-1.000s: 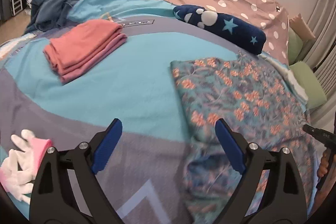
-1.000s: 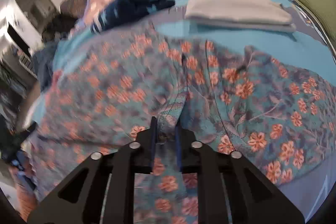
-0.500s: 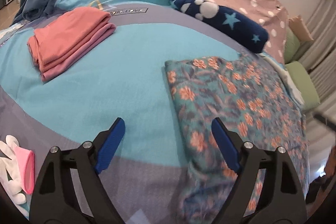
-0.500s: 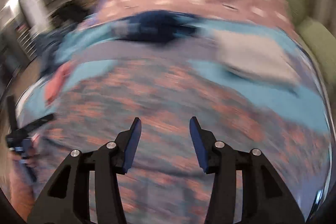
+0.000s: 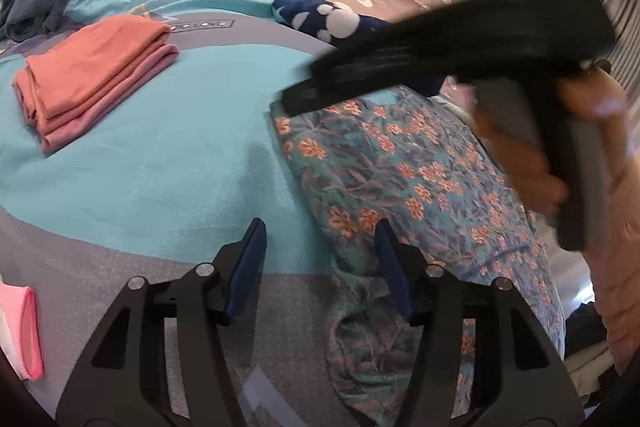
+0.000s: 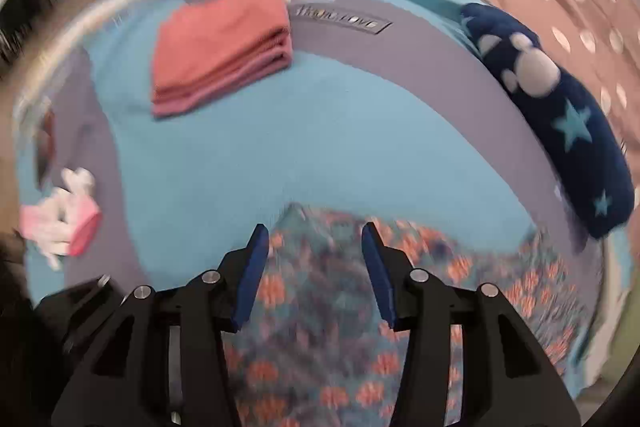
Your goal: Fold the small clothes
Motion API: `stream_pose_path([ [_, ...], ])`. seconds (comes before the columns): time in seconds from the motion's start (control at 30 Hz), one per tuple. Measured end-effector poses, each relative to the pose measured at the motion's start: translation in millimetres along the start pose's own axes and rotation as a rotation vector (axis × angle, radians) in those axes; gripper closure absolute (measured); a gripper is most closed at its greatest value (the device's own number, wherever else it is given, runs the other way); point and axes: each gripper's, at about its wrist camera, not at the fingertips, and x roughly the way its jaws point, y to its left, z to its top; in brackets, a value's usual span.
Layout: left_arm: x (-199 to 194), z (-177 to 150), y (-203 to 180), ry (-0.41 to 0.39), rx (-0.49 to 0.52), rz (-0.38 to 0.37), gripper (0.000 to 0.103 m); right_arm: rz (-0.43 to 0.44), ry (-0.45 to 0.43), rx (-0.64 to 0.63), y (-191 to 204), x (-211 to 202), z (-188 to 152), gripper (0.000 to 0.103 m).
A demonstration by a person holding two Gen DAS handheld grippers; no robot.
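Jaws of the right gripper, earlier clamped on the floral garment, are now parted above its corner; left gripper is closing around its near edge, suggesting another fold.

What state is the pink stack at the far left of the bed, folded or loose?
Folded. The pink stack lies as a neat rectangle on the bedspread, with several even layered edges showing along its side in both wrist views.
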Motion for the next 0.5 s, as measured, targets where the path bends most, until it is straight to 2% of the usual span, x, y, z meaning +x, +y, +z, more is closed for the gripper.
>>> stream_pose_path([
  [0.1, -0.5, -1.7, 0.9, 0.005, 0.005, -0.033, 0.05, -0.054, 0.044, -0.037, 11.0, 21.1, 9.0, 0.053],
  [0.13, -0.1, -1.6, 1.7, 0.008, 0.003, -0.049, 0.055, -0.064, 0.056, -0.041, 13.0, 27.1, 9.6, 0.062],
  [0.17, 1.1, -1.8, 3.2, 0.017, -0.004, -0.073, 0.061, -0.068, 0.04, -0.051, 16.4, 27.9, 11.2, 0.099],
  [0.2, 2.1, -1.7, 5.2, 0.022, -0.012, -0.09, 0.066, -0.074, 0.029, -0.058, 20.2, 26.6, 10.9, 0.101],
  [0.23, 4.0, -1.7, 7.8, 0.032, -0.024, -0.113, 0.09, -0.084, 0.021, -0.038, 19.9, 24.2, 12.9, 0.102],
  [0.27, 8.1, -1.5, 12.4, 0.054, -0.051, -0.14, 0.098, -0.077, -0.003, 0.002, 15.7, 20.0, 15.7, 0.102],
  [0.4, 5.1, 3.3, 25.7, 0.005, -0.119, -0.12, 0.1, -0.017, -0.09, 0.152, -5.3, 5.9, 27.8, 0.102],
  [0.5, 8.7, 4.0, 32.9, 0.01, -0.152, -0.114, 0.1, 0.015, -0.09, 0.203, -12.8, 12.1, 35.2, 0.102],
])
